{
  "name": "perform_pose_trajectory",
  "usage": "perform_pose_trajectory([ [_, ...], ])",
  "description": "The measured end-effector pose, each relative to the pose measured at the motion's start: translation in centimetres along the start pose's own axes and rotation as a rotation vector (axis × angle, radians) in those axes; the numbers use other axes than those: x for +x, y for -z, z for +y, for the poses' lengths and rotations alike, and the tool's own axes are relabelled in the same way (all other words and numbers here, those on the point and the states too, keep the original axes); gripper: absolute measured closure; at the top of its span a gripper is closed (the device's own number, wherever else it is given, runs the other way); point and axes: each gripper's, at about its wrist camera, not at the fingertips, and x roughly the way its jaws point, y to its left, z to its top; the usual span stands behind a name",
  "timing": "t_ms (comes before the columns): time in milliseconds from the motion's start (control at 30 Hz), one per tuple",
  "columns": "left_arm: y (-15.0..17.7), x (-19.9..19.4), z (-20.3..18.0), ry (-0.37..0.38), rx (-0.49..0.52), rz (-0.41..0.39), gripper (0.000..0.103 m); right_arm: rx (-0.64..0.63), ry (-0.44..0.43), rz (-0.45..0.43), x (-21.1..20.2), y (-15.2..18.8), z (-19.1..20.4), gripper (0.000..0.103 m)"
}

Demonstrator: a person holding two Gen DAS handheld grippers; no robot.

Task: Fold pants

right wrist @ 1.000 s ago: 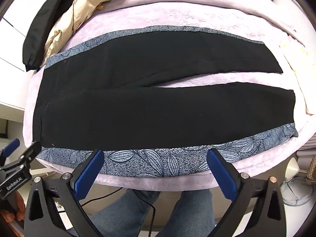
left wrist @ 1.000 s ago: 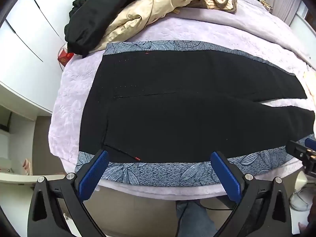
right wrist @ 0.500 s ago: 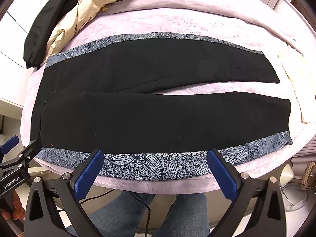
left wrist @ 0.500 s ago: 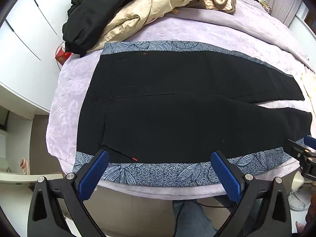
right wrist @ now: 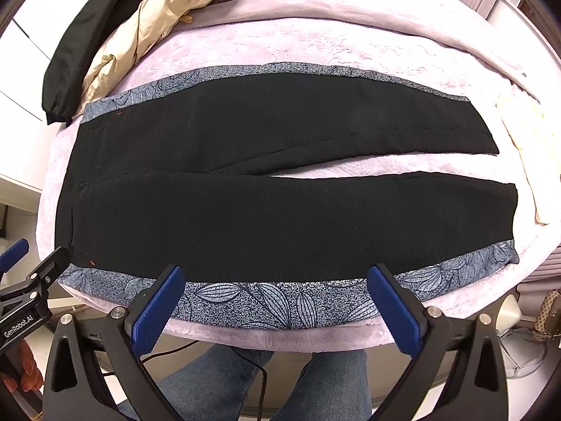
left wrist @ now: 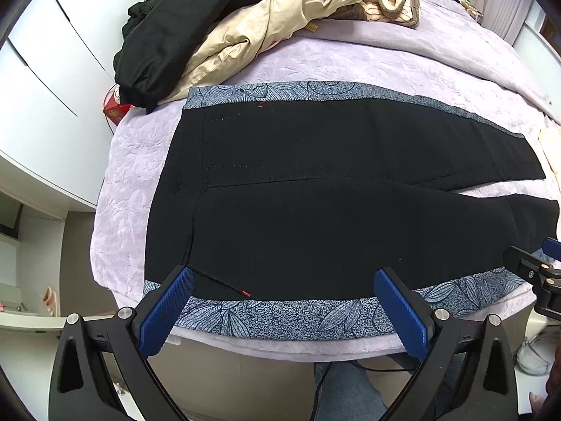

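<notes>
Black pants (left wrist: 333,210) with blue-grey leaf-patterned side stripes lie flat on a lilac bed, waistband to the left, both legs spread to the right with a gap between them (right wrist: 280,210). My left gripper (left wrist: 284,301) is open and empty, hovering over the near patterned stripe close to the waistband end. My right gripper (right wrist: 277,298) is open and empty over the near stripe at mid-leg. Each gripper shows at the edge of the other's view: the right one (left wrist: 536,273) and the left one (right wrist: 28,280).
A pile of clothes, a black garment (left wrist: 168,38) and a beige jacket (left wrist: 266,24), lies at the bed's far left. A cream cloth (right wrist: 526,140) lies by the leg cuffs. White cabinets (left wrist: 45,80) stand left. The person's jeans-clad legs (right wrist: 245,379) are below the bed edge.
Both grippers have moved slightly forward toward the pants' near edge. Both stay open. The pants have not moved.
</notes>
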Motion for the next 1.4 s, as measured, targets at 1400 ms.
perform_pose_trajectory([
  [1400, 0.9, 2.3, 0.4, -0.002, -0.036, 0.063, 0.0, 0.043, -0.012, 0.029, 1.9, 0.3, -1.2, 0.0],
])
